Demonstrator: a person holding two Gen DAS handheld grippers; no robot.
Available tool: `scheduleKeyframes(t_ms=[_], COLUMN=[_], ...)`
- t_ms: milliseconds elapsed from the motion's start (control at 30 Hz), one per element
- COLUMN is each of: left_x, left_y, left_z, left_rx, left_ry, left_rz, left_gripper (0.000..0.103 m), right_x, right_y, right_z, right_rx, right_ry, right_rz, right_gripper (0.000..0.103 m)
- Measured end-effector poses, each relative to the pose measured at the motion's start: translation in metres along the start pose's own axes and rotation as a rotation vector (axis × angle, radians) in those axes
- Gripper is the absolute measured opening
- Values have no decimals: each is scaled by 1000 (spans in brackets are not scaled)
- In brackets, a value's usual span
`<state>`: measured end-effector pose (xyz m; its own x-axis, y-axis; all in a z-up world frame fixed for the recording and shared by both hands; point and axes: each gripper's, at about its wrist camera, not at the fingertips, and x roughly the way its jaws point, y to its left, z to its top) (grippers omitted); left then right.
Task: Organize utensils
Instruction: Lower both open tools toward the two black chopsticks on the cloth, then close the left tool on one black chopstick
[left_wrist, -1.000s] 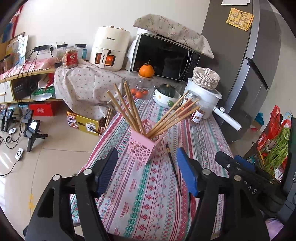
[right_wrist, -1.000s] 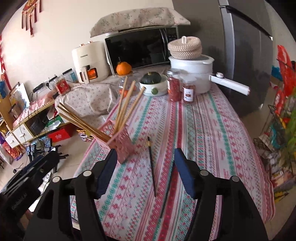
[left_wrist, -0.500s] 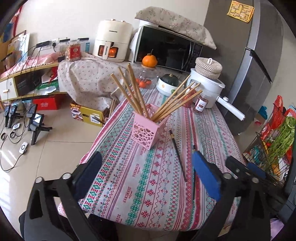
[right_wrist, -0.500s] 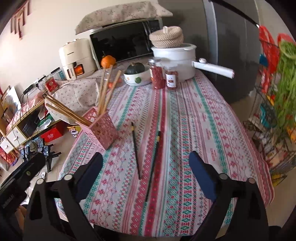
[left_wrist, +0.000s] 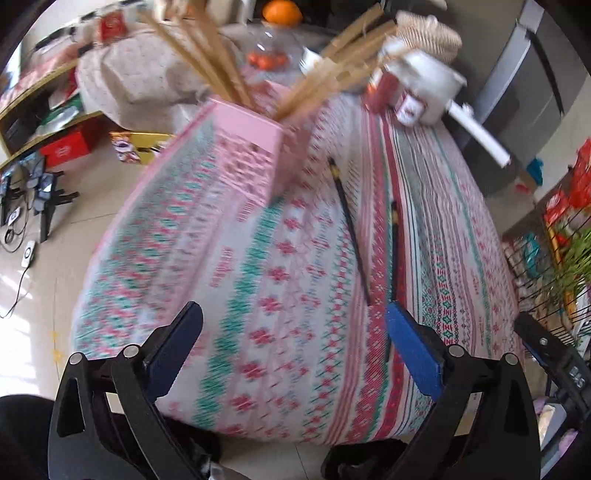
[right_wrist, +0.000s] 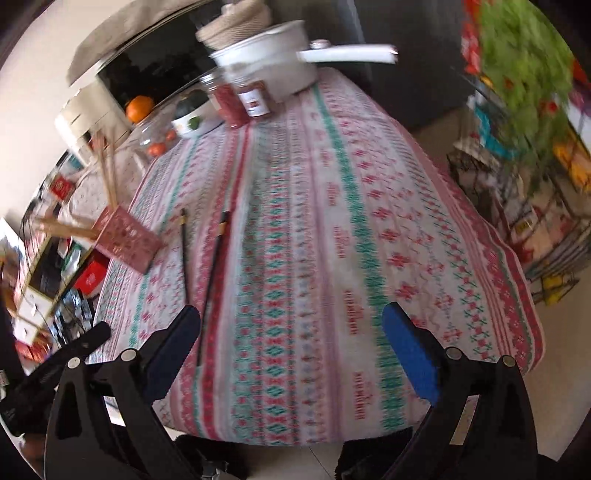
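A: Fig. 1, left-wrist view. The left gripper (left_wrist: 293, 334) hangs above the near table edge with its blue-padded jaws spread wide and nothing between them. Ahead stands the pink holder (left_wrist: 248, 158), a square perforated plastic box, with the wooden chopsticks (left_wrist: 207, 55) fanned out of its top (they lean because the box is wider than the bundle).

B: And the pieces not yet sorted?

A: Two dark chopsticks (left_wrist: 350, 229) lie flat on the tablecloth (left_wrist: 258, 295), just right of the holder, roughly parallel and pointing away from the camera. They are thin, smooth sticks with a pale band near the far end.

B: Fig. 2, right-wrist view?

A: The right gripper (right_wrist: 291, 332) is likewise wide apart and empty. The same dark pair (right_wrist: 212, 280) sits by its left finger, the holder (right_wrist: 127, 243) further left. The cloth is woven, striped red and green; a low, slim stick on it probably calls for a flat, near-table pinch.
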<state>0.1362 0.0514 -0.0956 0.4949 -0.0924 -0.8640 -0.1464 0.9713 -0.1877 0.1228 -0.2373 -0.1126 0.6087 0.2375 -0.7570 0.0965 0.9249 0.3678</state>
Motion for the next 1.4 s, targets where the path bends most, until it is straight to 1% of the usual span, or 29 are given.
scheduleKeyframes(t_ms=[33, 67, 100, 133, 200, 300, 433, 500, 567, 600, 633, 667, 700, 733, 800, 867, 900, 1033, 1133, 1200, 1333, 1367, 1400], left_x=[8, 15, 22, 27, 39, 55, 71, 77, 78, 77, 76, 75, 74, 73, 68, 60, 53, 18, -9, -20, -25, -26, -27], left_y=[-9, -15, -21, -27, -37, -45, -48, -53, -59, -59, -57, -55, -49, -42, -29, -17, -12, 7, 14, 17, 22, 24, 27], left_z=[1, 2, 3, 4, 7, 8, 8, 5, 0, -2, -5, -6, -7, -8, -10, -16, -20, -29, -33, -37, -38, -36, -36], left_rx=[14, 21, 25, 27, 37, 33, 16, 32, 88, 109, 123, 127, 128, 123, 112, 114, 120, 113, 131, 148, 143, 141, 135], left_ry=[9, 13, 13, 12, 11, 12, 45, 53, 26, 11, -5, -13, -14, -4, 17, 13, 1, -64, -122, -150, -162, -164, -164], left_rz=[2, 4, 6, 12, 28, 51, 40, 39, 62, 76, 93, 92, 73, 39, -4, -10, -9, -50, -78, -77, -97, -100, -106], left_gripper=[92, 88, 83, 79, 65, 58, 53, 51, 48, 37, 30, 16, 2, 3, 3, 3, 3, 3, 3, 3, 3, 3, 3], right_x=[2, 5, 7, 9, 9, 8, 5, 6, 7, 7, 8, 9, 10, 11, 13, 14, 15, 24, 33, 39, 47, 50, 56], right_y=[-7, -13, -18, -22, -27, -31, -34, -33, -30, -29, -27, -25, -24, -22, -16, -11, -6, 10, 26, 40, 74, 81, 88], right_z=[0, 1, 0, -1, -4, -5, -6, -6, -7, -8, -8, -9, -9, -10, -12, -15, -17, -28, -40, -44, -50, -51, -54], right_rx=[23, 43, 71, 94, 114, 130, 134, 126, 113, 109, 101, 93, 87, 78, 55, 31, 13, -21, -29, -40, -113, -127, -140], right_ry=[9, 23, 46, 64, 80, 76, 65, 67, 67, 67, 65, 64, 63, 62, 57, 54, 55, 85, 96, 72, -25, -38, -37], right_rz=[9, 19, 43, 75, 107, 121, 116, 112, 103, 98, 89, 82, 75, 65, 45, 27, 19, 21, -9, -30, -87, -96, -102], right_gripper=[96, 96, 96, 96, 96, 96, 96, 96, 96, 96, 96, 96, 96, 96, 96, 96, 96, 96, 96, 96, 95, 91, 83])
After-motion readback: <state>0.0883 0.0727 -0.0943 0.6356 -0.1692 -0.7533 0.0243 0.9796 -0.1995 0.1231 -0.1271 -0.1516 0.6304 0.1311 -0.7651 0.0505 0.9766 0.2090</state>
